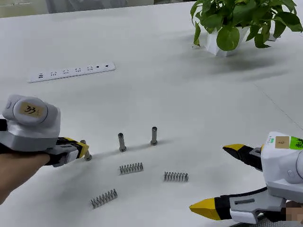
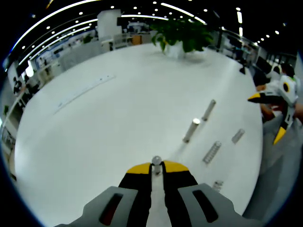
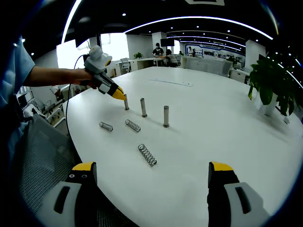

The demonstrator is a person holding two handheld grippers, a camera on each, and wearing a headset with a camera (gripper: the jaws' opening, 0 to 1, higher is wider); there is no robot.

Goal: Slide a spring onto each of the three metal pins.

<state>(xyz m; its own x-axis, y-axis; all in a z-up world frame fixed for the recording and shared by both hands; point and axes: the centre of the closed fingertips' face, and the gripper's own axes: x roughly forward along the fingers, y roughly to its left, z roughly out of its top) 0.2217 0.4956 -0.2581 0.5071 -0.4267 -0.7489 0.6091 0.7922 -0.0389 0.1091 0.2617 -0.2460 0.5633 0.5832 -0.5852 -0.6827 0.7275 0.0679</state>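
Three upright metal pins stand in a row on the white table [image 1: 156,90]. My left gripper [image 1: 83,150] [image 2: 156,168] is shut on the leftmost pin [image 1: 87,154] [image 2: 156,161], whose round top shows between the yellow tips. The middle pin [image 1: 122,142] [image 2: 191,130] and the right pin [image 1: 154,135] [image 2: 209,109] are bare. Three springs lie flat in front of them: one [image 1: 131,168], one [image 1: 176,176] [image 3: 147,154] and one [image 1: 104,198]. My right gripper [image 1: 220,178] [image 3: 152,168] hovers open at the near right, apart from the springs, with nothing between its jaws.
A white power strip [image 1: 71,72] lies at the far left. A potted green plant [image 1: 236,23] stands at the far right. A mesh chair [image 3: 42,156] sits by the table's near edge in the right gripper view.
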